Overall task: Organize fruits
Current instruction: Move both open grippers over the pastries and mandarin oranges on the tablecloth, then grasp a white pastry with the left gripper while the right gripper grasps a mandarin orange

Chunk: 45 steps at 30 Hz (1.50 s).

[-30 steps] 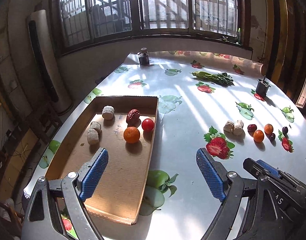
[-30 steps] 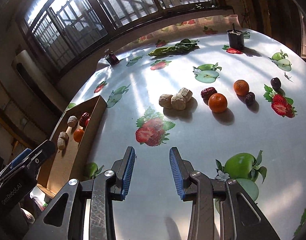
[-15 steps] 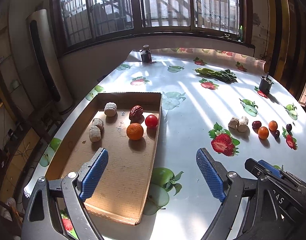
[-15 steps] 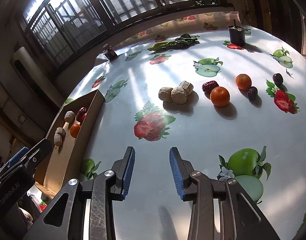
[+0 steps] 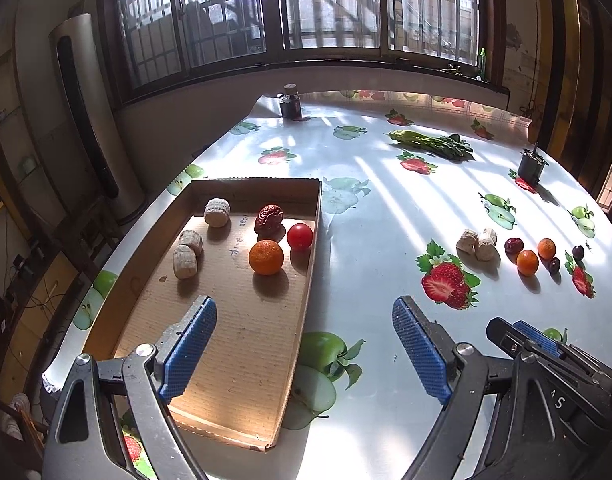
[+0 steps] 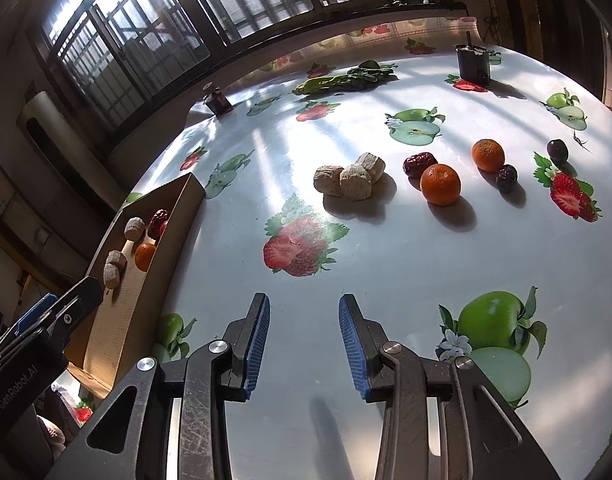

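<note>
Viewing from my right gripper (image 6: 303,342), parted and empty, the cardboard tray (image 6: 181,216) wall partly hides what seems a tomato; loose fruits (image 6: 440,184) lie well ahead. My left gripper (image 5: 303,352) gapes over the tray's edge.

The left wrist view looks down, close, over the cardboard tray (image 5: 153,264); the right wrist view faces the table's (image 6: 386,272) middle. Both share the tray and, seemingly, the same loose fruit.

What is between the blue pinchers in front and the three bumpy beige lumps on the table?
In the right wrist view, only the printed strawberry picture on the shiny tablecloth lies between the right gripper and the three beige lumps; nothing solid.
</note>
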Tool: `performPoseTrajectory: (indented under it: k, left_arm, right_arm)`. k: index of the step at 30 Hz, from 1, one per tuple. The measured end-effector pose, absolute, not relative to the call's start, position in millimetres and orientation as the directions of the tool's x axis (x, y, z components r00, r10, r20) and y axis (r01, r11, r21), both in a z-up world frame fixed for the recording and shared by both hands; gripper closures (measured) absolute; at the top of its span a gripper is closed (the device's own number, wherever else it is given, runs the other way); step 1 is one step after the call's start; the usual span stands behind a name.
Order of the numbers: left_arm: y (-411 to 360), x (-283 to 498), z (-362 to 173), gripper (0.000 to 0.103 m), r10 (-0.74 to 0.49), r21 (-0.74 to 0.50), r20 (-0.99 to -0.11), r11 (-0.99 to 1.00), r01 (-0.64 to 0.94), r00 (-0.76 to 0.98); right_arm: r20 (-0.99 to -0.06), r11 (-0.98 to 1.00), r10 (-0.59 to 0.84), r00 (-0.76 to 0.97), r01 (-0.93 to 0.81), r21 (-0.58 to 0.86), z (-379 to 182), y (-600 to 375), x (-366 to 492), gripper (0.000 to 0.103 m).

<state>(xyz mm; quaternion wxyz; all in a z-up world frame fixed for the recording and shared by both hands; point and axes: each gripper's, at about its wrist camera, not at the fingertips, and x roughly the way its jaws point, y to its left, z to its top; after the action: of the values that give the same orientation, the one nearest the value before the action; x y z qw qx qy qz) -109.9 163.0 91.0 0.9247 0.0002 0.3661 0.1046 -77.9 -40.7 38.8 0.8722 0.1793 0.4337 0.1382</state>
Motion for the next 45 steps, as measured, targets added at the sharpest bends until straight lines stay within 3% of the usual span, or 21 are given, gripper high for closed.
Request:
performPoseTrajectory:
  k: [11,19,25,31,36,40,45]
  left_arm:
    - [165,-121,83,0.014,0.136,0.038,-0.693,0.988,-0.152,0.708]
    - [149,-99,78,0.014,0.033,-0.02,-0.737,0.997,-0.07,0.675]
    - [126,-73,75,0.014,-0.103,-0.104,-0.779,0.994,0.034,0.618]
    - [114,-42,87,0.014,-0.161,-0.159,-0.773,0.986,0.058,0.613]
    - [105,14,74,0.015,-0.276,-0.295,-0.783,0.954,0.058,0.557]
    - [96,47,49,0.032,-0.357,-0.39,-0.79,0.92,0.04,0.499]
    - [86,71,21,0.039,-0.392,-0.427,-0.795,0.903,0.032,0.463]
  right_arm:
    - [-0.695,0.896,0.378,0.612,-0.053,0.442,49,-73,-72,0.064]
    - [-0.739,0.941,0.118,0.663,0.162,0.296,74,-190,-58,0.064]
    - [-0.773,0.951,0.161,0.614,0.111,0.287,61,-194,-26,0.064]
    - [-0.771,0.954,0.228,0.595,0.022,0.3,40,-168,-2,0.064]
    - [-0.754,0.942,0.319,0.574,-0.105,0.319,33,-124,4,0.064]
    - [-0.762,0.967,0.251,0.598,-0.113,0.23,25,-104,10,0.064]
    - [-0.743,0.972,0.231,0.628,-0.113,0.207,23,-104,15,0.064]
